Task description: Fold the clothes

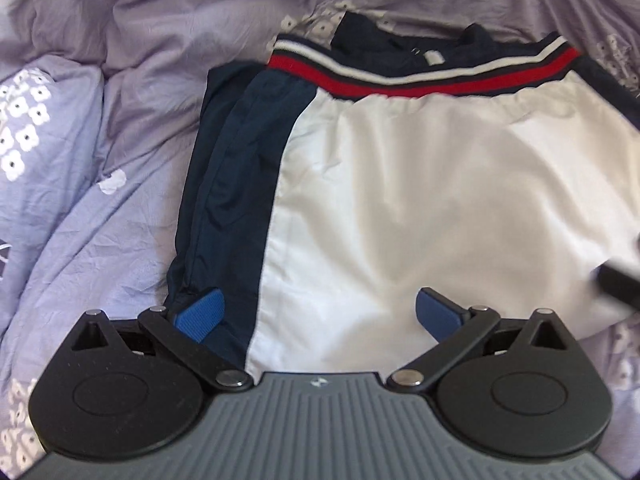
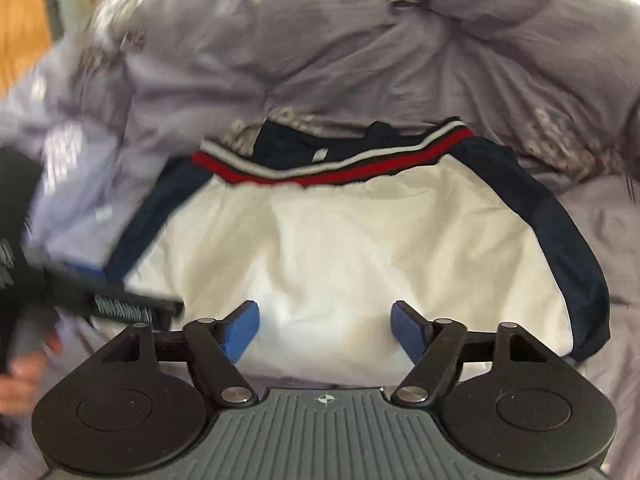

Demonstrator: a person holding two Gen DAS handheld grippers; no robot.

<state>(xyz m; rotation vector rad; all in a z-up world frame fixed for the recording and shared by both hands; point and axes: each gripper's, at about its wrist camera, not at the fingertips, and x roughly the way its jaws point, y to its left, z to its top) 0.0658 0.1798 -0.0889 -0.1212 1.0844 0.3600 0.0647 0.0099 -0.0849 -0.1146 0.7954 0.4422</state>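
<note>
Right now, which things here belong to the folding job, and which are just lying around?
Part of the job:
- white and navy jacket with striped hem band
- left gripper, open
- right gripper, open

Just there:
- lilac floral duvet under the jacket
- wooden furniture behind the bed

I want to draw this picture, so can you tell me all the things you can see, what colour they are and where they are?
jacket: one, white with navy side panels, lying flat on the duvet
striped band: one, red, white and navy, along the jacket's far edge
duvet: one, crumpled lilac with white flowers, under and around the jacket
wooden furniture: brown, far left in the right wrist view, blurred
left gripper: one, black with blue pads, open, at the jacket's near edge
right gripper: one, black with blue pads, open, at the near edge
</note>
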